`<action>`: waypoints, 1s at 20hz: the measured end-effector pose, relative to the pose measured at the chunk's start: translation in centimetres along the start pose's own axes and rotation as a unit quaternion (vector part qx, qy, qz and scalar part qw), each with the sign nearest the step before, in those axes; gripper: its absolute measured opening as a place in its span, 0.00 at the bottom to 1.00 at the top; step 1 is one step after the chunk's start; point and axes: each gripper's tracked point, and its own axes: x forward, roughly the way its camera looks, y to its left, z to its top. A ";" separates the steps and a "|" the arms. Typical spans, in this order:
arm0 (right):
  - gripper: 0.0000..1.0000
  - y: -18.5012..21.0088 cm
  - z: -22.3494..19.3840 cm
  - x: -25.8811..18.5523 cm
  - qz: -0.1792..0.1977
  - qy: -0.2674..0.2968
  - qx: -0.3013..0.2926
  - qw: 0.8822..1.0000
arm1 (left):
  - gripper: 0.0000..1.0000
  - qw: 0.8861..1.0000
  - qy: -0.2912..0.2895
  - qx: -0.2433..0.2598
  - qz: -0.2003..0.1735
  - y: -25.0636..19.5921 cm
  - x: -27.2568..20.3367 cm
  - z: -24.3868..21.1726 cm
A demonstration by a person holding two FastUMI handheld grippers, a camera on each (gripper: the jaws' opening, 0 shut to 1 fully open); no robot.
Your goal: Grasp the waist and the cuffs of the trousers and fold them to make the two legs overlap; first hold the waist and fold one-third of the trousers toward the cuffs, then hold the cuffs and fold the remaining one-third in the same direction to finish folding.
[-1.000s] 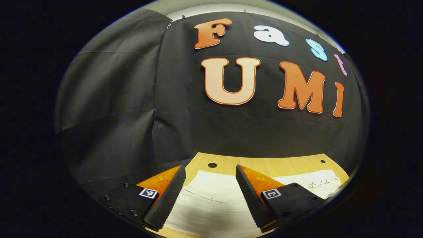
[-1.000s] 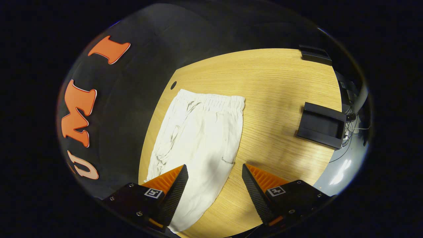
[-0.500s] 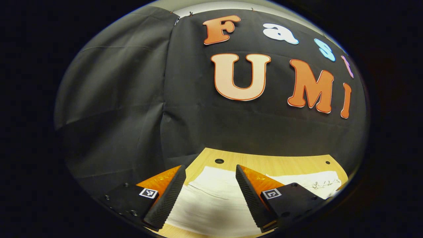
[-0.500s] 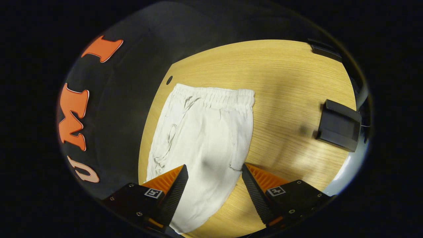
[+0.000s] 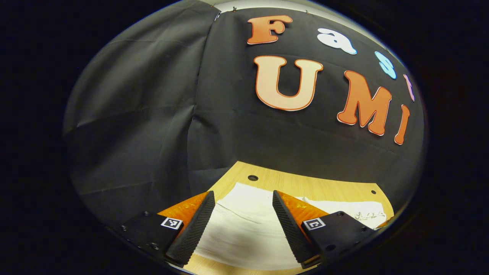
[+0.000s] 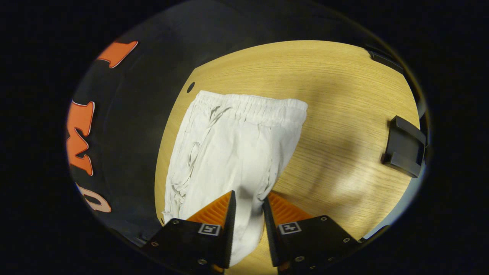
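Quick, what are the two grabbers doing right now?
Left gripper: open, over the white trousers, holding nothing.
Right gripper: closed, pinching the trousers' fabric.

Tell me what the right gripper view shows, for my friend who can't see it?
The right gripper has its two fingers closed on a bunched fold of the white cloth trousers, which lie on a light wooden table with the elastic waistband at the far end. A black plastic holder sits at the table's right edge.
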 end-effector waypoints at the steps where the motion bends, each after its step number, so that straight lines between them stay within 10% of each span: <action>1: 0.33 -0.2 0.0 0.1 -0.003 0.002 0.005 1.000 | 0.99 1.000 0.010 -0.011 0.001 0.6 -0.2 -0.7; 4: 0.03 -0.8 0.0 0.1 -0.008 0.003 0.014 1.000 | 0.99 0.997 0.048 -0.062 0.008 2.3 -0.9 -3.3; 8: 0.02 -0.8 0.0 0.0 -0.013 0.001 -0.006 1.000 | 0.95 0.978 0.117 -0.169 0.026 4.9 -0.5 -8.5; 16: 0.02 -1.0 -0.1 -0.1 -0.019 0.004 -0.018 1.000 | 1.00 0.862 0.260 -0.431 0.062 5.5 1.7 -20.7; 20: 0.01 -1.2 -0.2 -0.3 -0.019 0.006 -0.008 1.000 | 0.99 0.842 0.275 -0.456 0.087 6.3 1.6 -22.2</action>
